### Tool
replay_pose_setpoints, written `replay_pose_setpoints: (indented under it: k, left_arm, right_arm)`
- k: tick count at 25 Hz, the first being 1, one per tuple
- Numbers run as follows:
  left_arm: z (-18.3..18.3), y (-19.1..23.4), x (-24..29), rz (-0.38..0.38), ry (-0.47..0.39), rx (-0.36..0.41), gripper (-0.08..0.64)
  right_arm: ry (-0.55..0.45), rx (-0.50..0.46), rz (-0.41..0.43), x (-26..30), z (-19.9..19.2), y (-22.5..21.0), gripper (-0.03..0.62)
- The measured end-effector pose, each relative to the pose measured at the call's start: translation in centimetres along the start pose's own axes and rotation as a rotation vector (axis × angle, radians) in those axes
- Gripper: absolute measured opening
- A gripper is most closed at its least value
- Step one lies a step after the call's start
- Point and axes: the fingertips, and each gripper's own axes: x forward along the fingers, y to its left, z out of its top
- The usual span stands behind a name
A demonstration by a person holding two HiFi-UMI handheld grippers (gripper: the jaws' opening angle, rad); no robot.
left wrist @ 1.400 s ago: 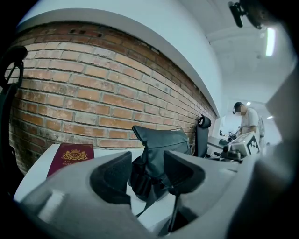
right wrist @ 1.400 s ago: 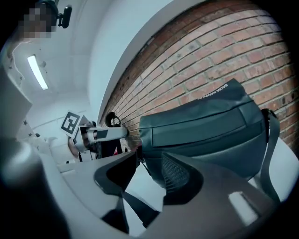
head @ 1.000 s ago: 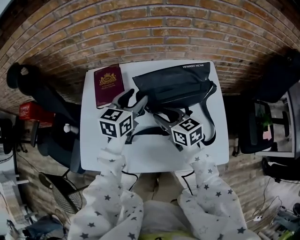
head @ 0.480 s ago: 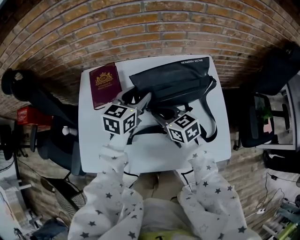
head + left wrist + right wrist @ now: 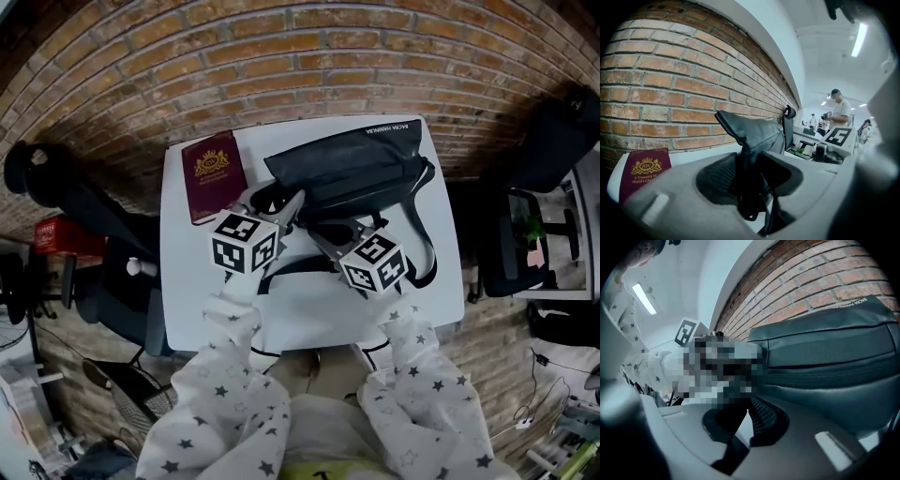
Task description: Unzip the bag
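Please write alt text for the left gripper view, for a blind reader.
The jaws of the left gripper, which have just been closing, pinch one end of a black bag that rises between them. A maroon booklet lies on the white table at lower left, below a brick wall.

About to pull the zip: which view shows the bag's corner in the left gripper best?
The left gripper view: the bag's corner sits pinched between the jaws of the left gripper, which have just been closing. The head view shows it small and partly covered; the right gripper view shows only the bag's side.
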Motion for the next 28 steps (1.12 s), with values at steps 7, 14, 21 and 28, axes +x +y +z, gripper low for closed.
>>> replay_pose_setpoints:
  k: [7,14,21,28]
  left_arm:
    - [-0.1,0.1,0.0,-0.002,-0.001,0.005,0.143]
    - [-0.2,0.0,-0.1,-0.018,0.001,0.027,0.137]
    - [-0.3,-0.1,-0.3,-0.011,-0.005,0.039,0.137]
    - [-0.2,-0.6,0.0,0.007,-0.006,0.039,0.135]
  right_arm:
    - [0.009,0.003,-0.077,-1.0,0.0,-1.5,0.018]
    - [0.026,-0.027,-0.118,-1.4,0.4,-2.4,0.018]
    - [0.049,-0.058,-0.122,-1.9,0.5,-3.1,0.017]
    - [0.057,-0.079,-0.139,-3.3,0.7,-4.7,0.017]
